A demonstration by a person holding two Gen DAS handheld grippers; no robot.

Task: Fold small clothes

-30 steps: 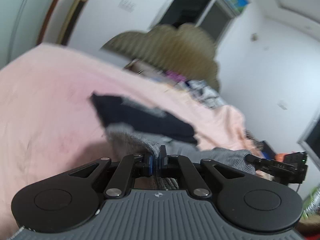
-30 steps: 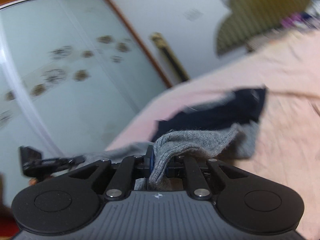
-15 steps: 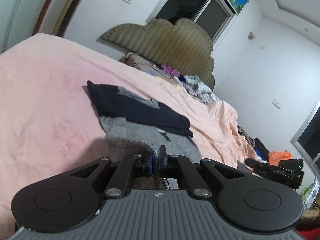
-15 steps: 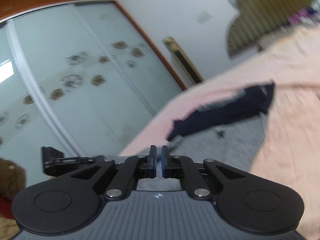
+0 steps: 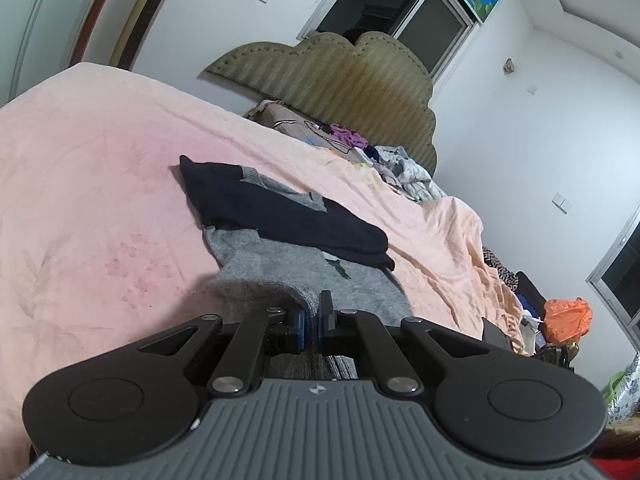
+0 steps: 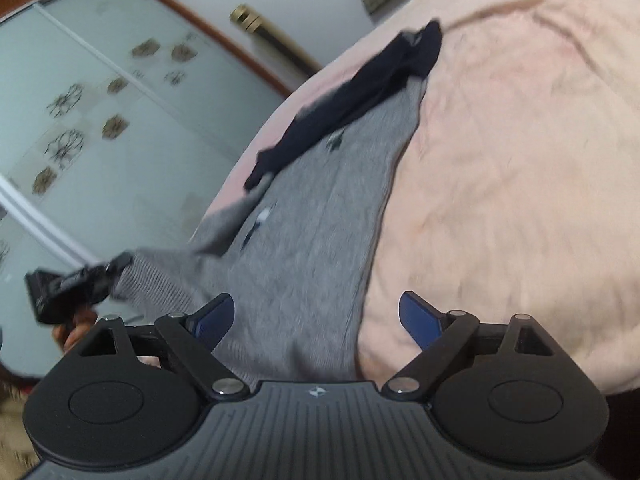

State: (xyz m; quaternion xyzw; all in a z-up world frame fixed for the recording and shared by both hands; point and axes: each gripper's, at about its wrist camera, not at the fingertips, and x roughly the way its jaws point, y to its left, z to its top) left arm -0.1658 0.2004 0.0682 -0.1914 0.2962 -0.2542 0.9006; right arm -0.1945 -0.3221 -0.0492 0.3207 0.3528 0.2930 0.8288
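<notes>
Left tool (image 5: 311, 322) is pinched tight on the near ribbed edge of the grey sweater (image 5: 304, 276), its blue pads pressed together with a fold of knit rising between them. From the right wrist view that same tool shows at the left border, gripping the grey hem where it lifts clear of the bed (image 6: 520, 160). Moving rightward, the sweater lies stretched lengthwise over the pink bedspread, flat through its body, with a dark navy garment (image 5: 280, 212) draped across its far end and touching it. Further right, the right tool (image 6: 316, 318) stands spread wide; its jaws have just been opening, and nothing is clamped between them, though the grey knit passes under the gap, the sweater's right edge running below it. Beyond, toward the headboard (image 5: 340, 76), a heap of other clothes sits well apart from the work.

Judging by this layout, the step in hand is the spreading-out of the sweater before the first fold: one bottom corner is let go onto the bed while the other is held. The next move likely calls for the left tool to lower and release its corner so the hem lies even, then for both tools to take a side edge or sleeve and carry it across the body. The navy garment on top may need shifting first.
</notes>
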